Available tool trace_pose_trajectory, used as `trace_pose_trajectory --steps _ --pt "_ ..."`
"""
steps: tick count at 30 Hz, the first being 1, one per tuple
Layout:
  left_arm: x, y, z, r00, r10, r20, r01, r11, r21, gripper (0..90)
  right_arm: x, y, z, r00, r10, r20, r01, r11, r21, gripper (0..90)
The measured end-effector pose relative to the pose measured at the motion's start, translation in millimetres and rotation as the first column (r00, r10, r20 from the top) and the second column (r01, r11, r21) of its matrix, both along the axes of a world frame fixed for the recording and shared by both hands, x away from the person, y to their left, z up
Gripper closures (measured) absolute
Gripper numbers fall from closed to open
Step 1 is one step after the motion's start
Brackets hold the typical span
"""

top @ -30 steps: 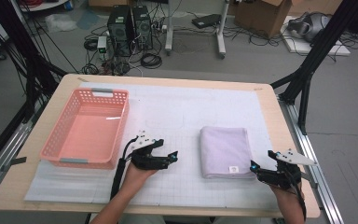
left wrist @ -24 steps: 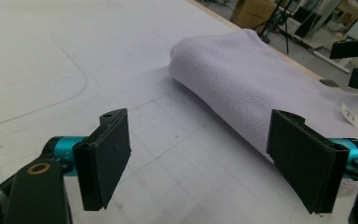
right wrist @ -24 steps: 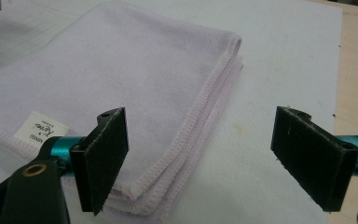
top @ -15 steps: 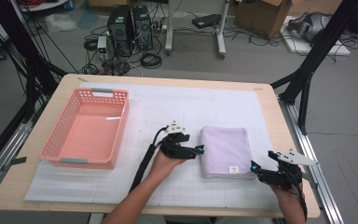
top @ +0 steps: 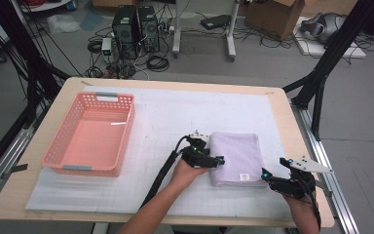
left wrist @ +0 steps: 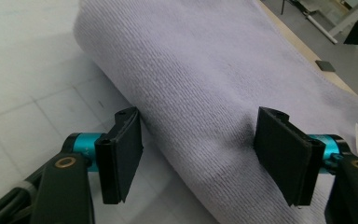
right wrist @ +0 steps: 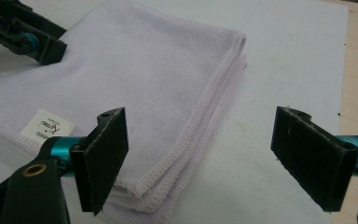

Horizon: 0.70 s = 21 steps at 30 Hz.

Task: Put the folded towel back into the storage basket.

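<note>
High view, read left to right. At the left of the frame an empty salmon-pink perforated plastic basket point(top: 88, 140) sits on the white gridded mat point(top: 175, 117) that covers the pale wooden table point(top: 292, 126); nothing lies inside it. At lower centre the left gripper point(top: 216, 161) has its tips over the rounded left fold of the folded pale-lilac terry towel point(top: 236, 158), which lies flat on the mat right of centre, well apart from the basket. In the left gripper view the jaws, which have just been closing, straddle that fold: one black pad point(left wrist: 126, 151) stands against the fold where it meets the mat, the other rests on the cloth's top and dents it slightly, so the jaws bracket the fold but a firm pinch is not evident. At lower right the right gripper point(top: 267, 173) hovers just off the towel's near right corner; in the right gripper view its jaws are spread wide, with the stitched corner and white label point(right wrist: 46, 126) ahead of them and nothing between the pads. Judged from this arrangement, the work is at its opening stage: the towel is not yet lifted, and securing the grasp, the carry and any placement all remain.
</note>
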<state>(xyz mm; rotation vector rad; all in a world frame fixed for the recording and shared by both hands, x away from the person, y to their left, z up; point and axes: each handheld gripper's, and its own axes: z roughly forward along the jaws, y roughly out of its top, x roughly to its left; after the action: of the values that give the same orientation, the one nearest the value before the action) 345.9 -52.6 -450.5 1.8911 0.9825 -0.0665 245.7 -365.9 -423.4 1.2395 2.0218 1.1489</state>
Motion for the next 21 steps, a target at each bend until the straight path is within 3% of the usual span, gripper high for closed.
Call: trace_pose_trajectory --steps 4,8,11,15,21 --pt "-0.1 -2.3 -1.7 0.9994 -0.002 -0.034 0.002 0.9999 -0.011 50.6 0.8 1.4 -0.2 1.0000 0.008 0.000 -0.008 1.000 -0.001 17.9" --pt "0.6 0.5 0.4 0.9994 -0.011 -0.032 0.010 0.9992 -0.038 72.7 1.2 1.8 -0.3 1.0000 0.008 -0.005 -0.008 1.000 0.001 17.9" --pt "1.5 4.3 0.3 0.9993 -0.025 -0.027 0.024 0.9987 -0.046 75.1 1.2 1.7 -0.1 1.0000 0.008 -0.004 -0.008 1.000 0.001 17.8" --pt "1.0 15.4 -0.7 0.9990 -0.025 -0.038 0.022 0.9959 -0.088 75.7 1.0 0.5 0.0 1.0000 0.006 -0.004 -0.006 1.000 0.002 17.9" --pt "-0.3 46.2 0.8 0.9997 -0.011 -0.024 0.009 0.9951 -0.098 75.7 1.0 1.4 -0.3 1.0000 0.006 -0.002 -0.006 1.000 0.001 17.8"
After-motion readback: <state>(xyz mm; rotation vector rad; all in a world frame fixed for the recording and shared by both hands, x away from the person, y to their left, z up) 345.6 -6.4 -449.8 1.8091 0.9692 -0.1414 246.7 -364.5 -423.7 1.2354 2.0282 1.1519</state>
